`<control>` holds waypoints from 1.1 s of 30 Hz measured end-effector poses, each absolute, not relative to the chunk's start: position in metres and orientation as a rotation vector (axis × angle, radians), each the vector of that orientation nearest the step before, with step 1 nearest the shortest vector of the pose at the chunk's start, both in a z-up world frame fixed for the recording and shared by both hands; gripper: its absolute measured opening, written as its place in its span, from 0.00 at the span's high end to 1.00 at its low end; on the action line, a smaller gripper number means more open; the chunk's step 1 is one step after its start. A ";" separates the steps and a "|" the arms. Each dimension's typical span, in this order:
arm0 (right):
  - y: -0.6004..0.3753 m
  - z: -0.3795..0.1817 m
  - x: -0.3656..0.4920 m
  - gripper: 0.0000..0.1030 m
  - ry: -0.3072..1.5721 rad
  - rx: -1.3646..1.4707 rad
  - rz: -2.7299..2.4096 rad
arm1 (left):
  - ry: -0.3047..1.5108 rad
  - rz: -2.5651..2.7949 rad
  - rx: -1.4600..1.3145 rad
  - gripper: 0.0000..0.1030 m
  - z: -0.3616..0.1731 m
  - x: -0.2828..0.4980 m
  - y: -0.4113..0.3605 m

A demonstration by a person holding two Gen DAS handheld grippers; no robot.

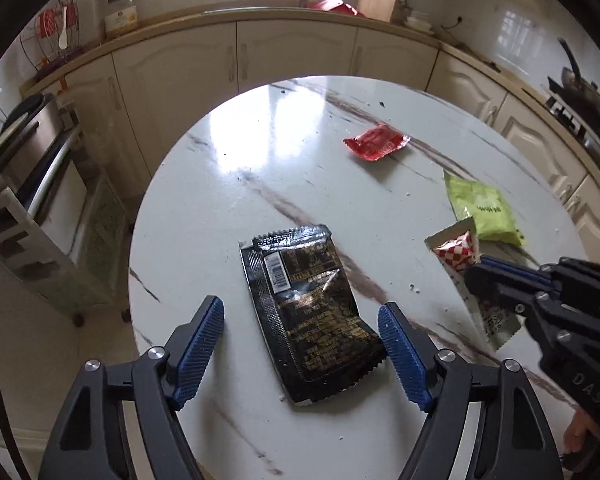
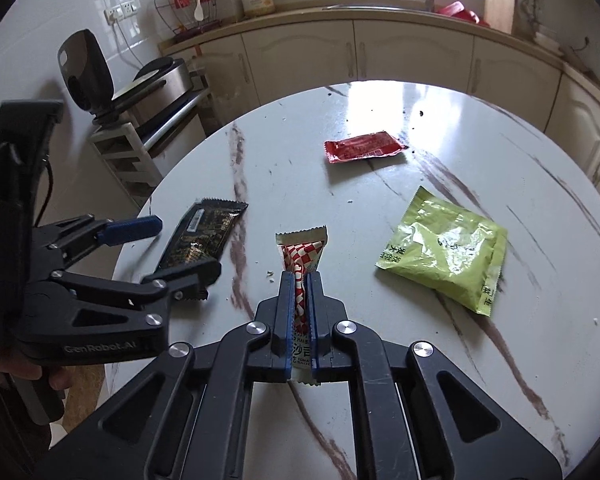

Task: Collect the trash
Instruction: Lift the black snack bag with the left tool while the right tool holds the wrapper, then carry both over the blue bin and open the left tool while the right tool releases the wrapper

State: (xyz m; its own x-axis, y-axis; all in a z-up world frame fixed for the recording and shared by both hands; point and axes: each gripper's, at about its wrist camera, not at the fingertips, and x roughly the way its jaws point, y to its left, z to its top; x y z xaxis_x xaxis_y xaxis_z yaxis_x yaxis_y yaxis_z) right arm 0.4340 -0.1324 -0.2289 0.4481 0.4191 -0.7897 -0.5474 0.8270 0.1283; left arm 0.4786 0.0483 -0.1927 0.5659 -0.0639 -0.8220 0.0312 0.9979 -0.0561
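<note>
A black and gold wrapper (image 1: pixel 312 320) lies flat on the round marble table (image 1: pixel 260 160), between the blue pads of my left gripper (image 1: pixel 300 308). The jaws stand wide and neither pad presses on it. My right gripper (image 2: pixel 300 276) is shut on a red-and-white checkered sachet (image 2: pixel 302 250), whose top sticks out past the fingertips. In the left wrist view the right gripper (image 1: pixel 474 276) comes in from the right with that sachet (image 1: pixel 458 252). The right wrist view shows the left gripper (image 2: pixel 186 246) over the black wrapper (image 2: pixel 204 232).
A red sachet (image 2: pixel 364 146) lies toward the far side of the table (image 2: pixel 420 360), and a green packet (image 2: pixel 444 248) to the right. Cream cabinets (image 1: pixel 292 52) curve behind. A white rack with a steel appliance (image 2: pixel 160 88) stands left of the table edge.
</note>
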 end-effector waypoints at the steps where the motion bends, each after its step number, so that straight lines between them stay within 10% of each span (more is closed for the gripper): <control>1: -0.134 -0.228 0.434 0.94 0.928 -0.144 0.603 | 0.967 -0.043 0.004 0.29 -0.194 0.479 0.043; 5: -0.134 -0.225 0.433 0.94 0.922 -0.126 0.621 | 0.958 -0.097 0.023 0.53 -0.191 0.479 0.033; 15: -0.134 -0.224 0.427 0.94 0.920 -0.065 0.650 | 0.887 -0.216 -0.055 0.78 -0.195 0.469 0.046; 33: -0.010 -0.200 0.394 0.94 0.894 -0.131 0.813 | 0.773 -0.202 -0.253 0.84 -0.178 0.397 0.186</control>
State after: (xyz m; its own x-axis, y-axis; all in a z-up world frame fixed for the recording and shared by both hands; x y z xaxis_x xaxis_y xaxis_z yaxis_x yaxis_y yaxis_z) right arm 0.3939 -0.0103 -0.2000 0.3561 0.5750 -0.7366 -0.6787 0.7009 0.2191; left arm 0.3968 0.1859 -0.1783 0.6992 -0.2712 -0.6615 0.0872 0.9507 -0.2976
